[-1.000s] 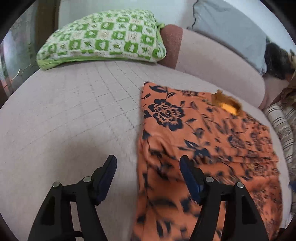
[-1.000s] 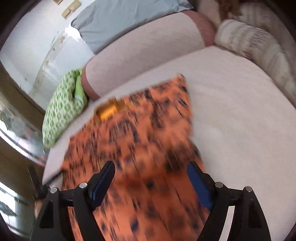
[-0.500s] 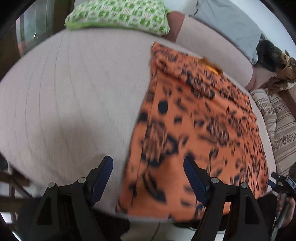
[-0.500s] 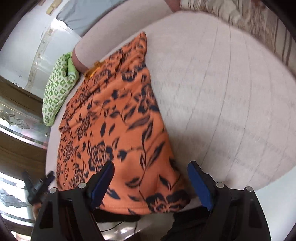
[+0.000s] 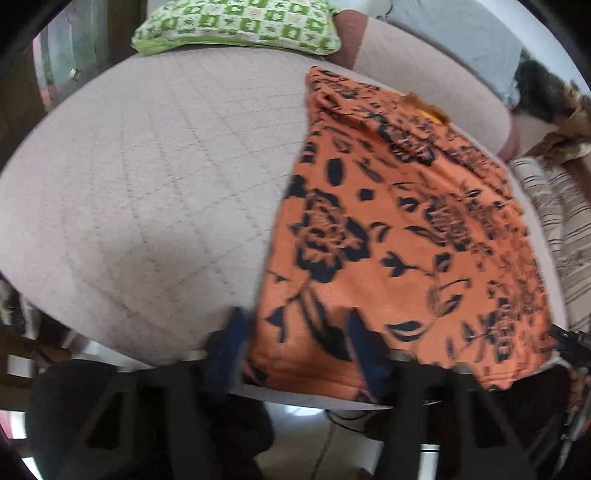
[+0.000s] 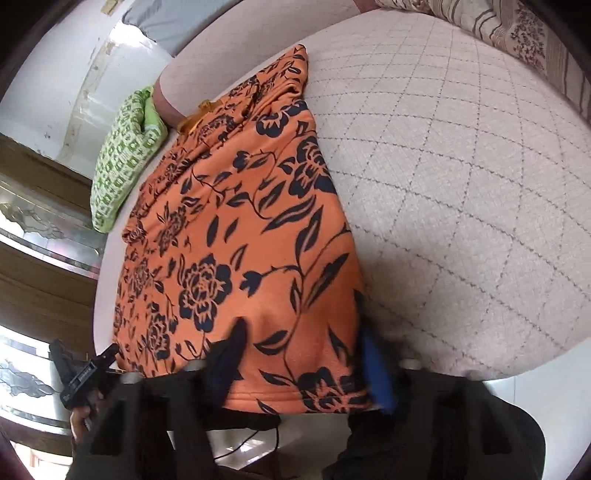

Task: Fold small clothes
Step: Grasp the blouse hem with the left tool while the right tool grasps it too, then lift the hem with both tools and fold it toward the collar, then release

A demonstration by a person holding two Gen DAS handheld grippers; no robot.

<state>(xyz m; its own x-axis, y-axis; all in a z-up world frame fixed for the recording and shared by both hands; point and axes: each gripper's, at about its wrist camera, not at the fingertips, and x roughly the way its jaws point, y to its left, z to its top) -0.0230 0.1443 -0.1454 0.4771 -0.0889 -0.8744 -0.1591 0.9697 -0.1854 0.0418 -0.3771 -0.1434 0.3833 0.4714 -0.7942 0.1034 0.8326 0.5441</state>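
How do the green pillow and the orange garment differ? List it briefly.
The green pillow is plump and checked; the orange garment is flat with dark flowers. The pillow sits at the far end; the garment reaches the near edge. Both rest on the quilted bed.

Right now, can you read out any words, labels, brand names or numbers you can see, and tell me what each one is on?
There is no readable text in either view.
The orange floral garment carries only a flower print; the small yellow-orange patch at its neck is too blurred to read.
The green checked pillow shows pattern only.
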